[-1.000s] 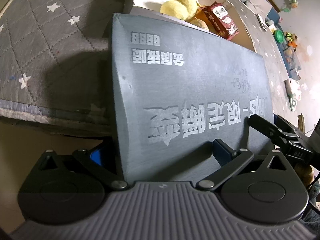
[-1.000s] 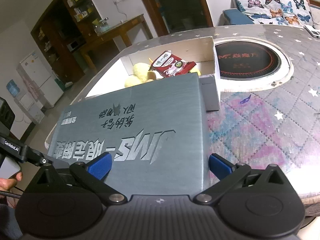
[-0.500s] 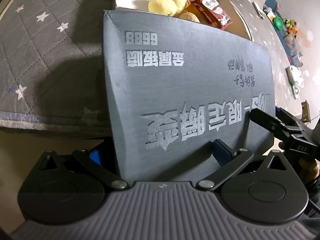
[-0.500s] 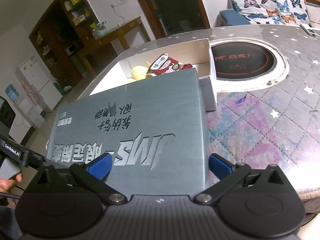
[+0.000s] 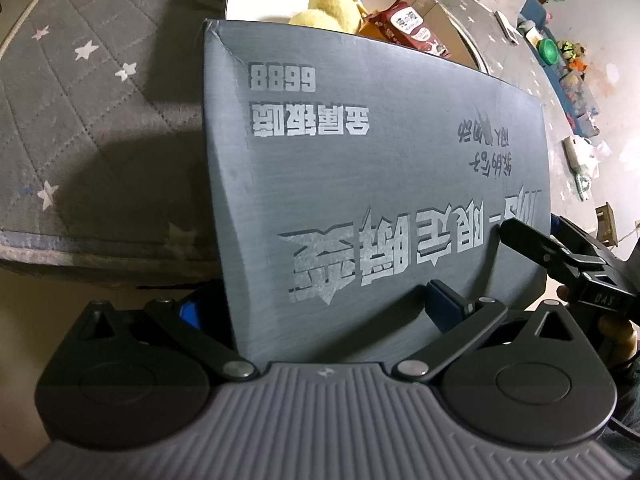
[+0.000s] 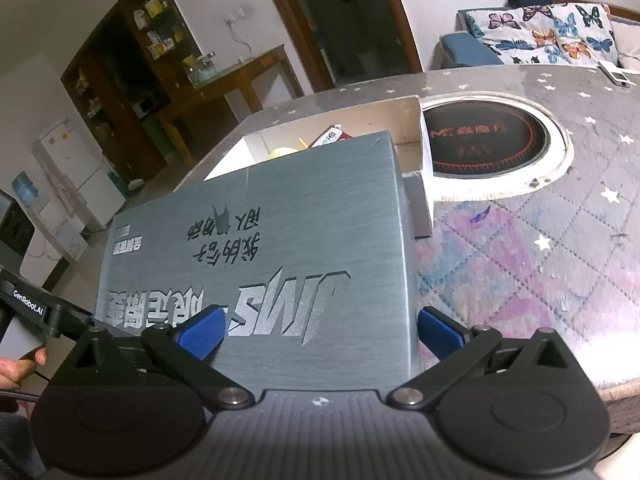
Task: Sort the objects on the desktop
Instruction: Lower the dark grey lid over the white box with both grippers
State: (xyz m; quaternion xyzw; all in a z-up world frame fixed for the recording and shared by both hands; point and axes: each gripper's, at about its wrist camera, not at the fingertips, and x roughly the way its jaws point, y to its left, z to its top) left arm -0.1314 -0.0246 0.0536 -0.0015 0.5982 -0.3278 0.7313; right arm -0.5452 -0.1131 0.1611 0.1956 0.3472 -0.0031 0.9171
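A large flat grey box [image 5: 380,168] with silver lettering is held between both grippers, near the table's edge. My left gripper [image 5: 316,310] is shut on its left end, and my right gripper [image 6: 320,332] is shut on its right end [image 6: 280,248]. Just beyond it stands an open white carton [image 6: 400,124] holding yellow plush toys [image 5: 332,4] and a red snack packet [image 5: 408,28]. The grey box hides most of the carton's inside.
A grey star-patterned cloth [image 5: 80,100] covers the round table. A round black hob [image 6: 480,140] is set into the table, right of the carton. The table edge and floor lie below on the left. Shelves and a sofa stand far behind.
Both grippers have carried the grey box forward and up over the white carton, so it hides more of the toys and snack packet than before. Both grips are unchanged.
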